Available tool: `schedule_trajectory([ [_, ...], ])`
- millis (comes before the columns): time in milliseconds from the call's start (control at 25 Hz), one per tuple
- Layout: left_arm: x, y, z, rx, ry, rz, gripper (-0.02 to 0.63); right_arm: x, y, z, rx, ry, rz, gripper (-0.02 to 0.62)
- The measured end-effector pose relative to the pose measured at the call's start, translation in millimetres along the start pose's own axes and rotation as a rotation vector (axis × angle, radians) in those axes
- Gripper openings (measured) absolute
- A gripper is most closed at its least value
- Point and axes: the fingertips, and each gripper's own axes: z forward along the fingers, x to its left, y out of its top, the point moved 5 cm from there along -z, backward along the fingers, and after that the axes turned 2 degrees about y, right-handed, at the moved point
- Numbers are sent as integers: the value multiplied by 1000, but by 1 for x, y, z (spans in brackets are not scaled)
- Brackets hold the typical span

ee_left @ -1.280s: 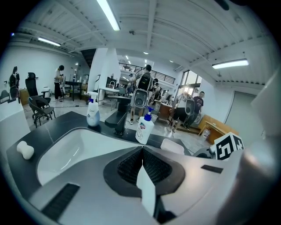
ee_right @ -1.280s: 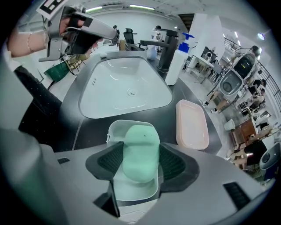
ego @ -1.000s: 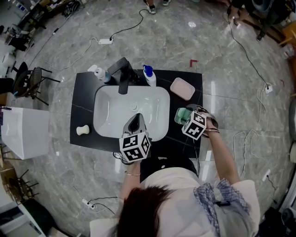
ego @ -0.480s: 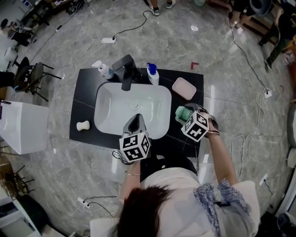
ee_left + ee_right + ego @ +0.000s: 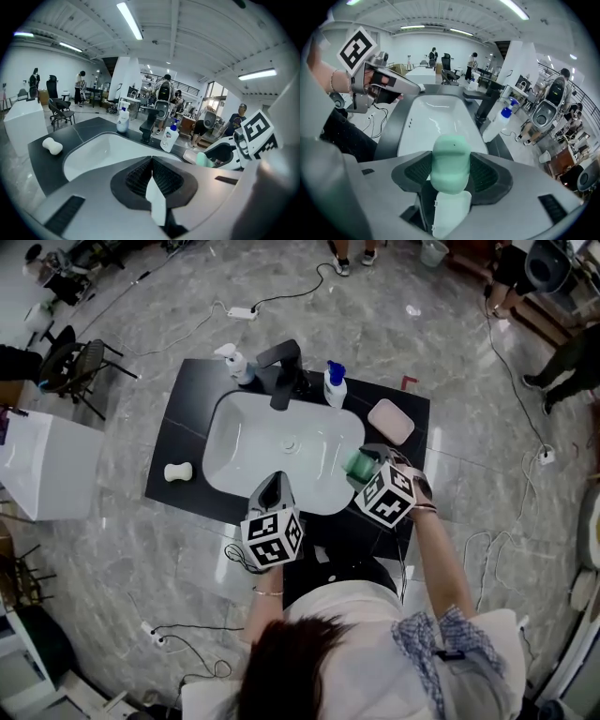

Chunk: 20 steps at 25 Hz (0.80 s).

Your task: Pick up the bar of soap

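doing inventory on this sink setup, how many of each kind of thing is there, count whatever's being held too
soap bars: 2, the green bar and the white bar
pump bottles: 2, the white-pump bottle and the blue-pump bottle
pink soap dish: 1
faucet: 1
total: 6

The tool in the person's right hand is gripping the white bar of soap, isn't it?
Not the white one: the right tool grips the green bar of soap, as the right gripper view shows. The white bar lies on the counter, in the head view.
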Motion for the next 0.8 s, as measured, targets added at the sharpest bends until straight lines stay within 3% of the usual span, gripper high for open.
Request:
schedule_trajectory([
  [800, 97, -9, -67, -77, 253, -131, 9, 65, 129, 51, -124, 155, -243, 265],
])
